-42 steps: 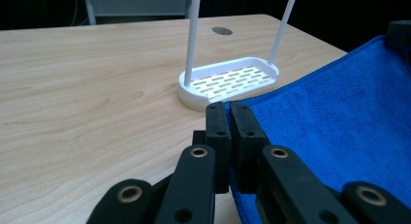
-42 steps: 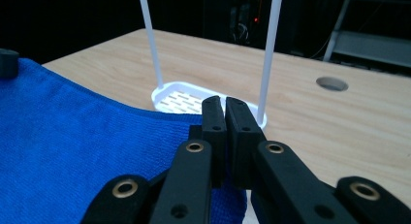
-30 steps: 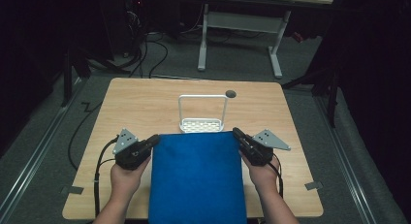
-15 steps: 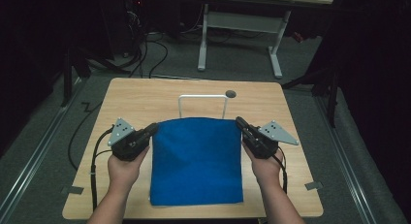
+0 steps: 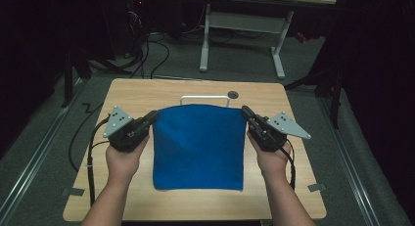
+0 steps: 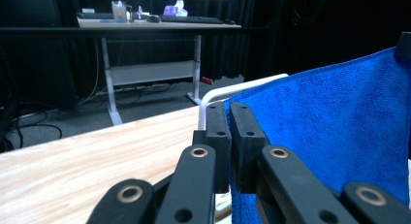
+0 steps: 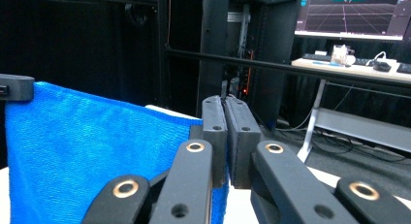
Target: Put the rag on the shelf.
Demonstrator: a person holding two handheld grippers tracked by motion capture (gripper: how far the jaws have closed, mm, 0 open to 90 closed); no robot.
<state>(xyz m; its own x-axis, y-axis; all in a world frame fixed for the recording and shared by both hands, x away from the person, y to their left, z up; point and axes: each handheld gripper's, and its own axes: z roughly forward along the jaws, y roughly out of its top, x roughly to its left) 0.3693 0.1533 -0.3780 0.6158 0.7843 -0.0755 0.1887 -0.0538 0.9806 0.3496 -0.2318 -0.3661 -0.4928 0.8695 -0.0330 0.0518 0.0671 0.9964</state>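
Note:
A blue cloth [image 5: 198, 146] hangs stretched between my two grippers above the wooden table [image 5: 147, 96]; its lower edge rests near the table's front. My left gripper [image 5: 153, 117] is shut on the cloth's top left corner, seen up close with the cloth [image 6: 334, 122] pinched between the left gripper's [image 6: 229, 136] pads. My right gripper [image 5: 244, 112] is shut on the top right corner; the right gripper [image 7: 225, 132] clamps the cloth [image 7: 92, 151] edge. A white wire rack [image 5: 204, 98] stands behind the cloth, mostly hidden by it.
A round cable hole [image 5: 233, 94] sits near the table's far edge. Beyond the table stand a white desk frame [image 5: 240, 28] and floor cables [image 5: 147, 45]. A desk with a keyboard [image 6: 194, 19] and a monitor [image 7: 356, 13] lies in the dark background.
Both grippers have carried the cloth's top edge forward and up, away from the person. The cloth now covers most of the white rack, and more of the table's front shows.

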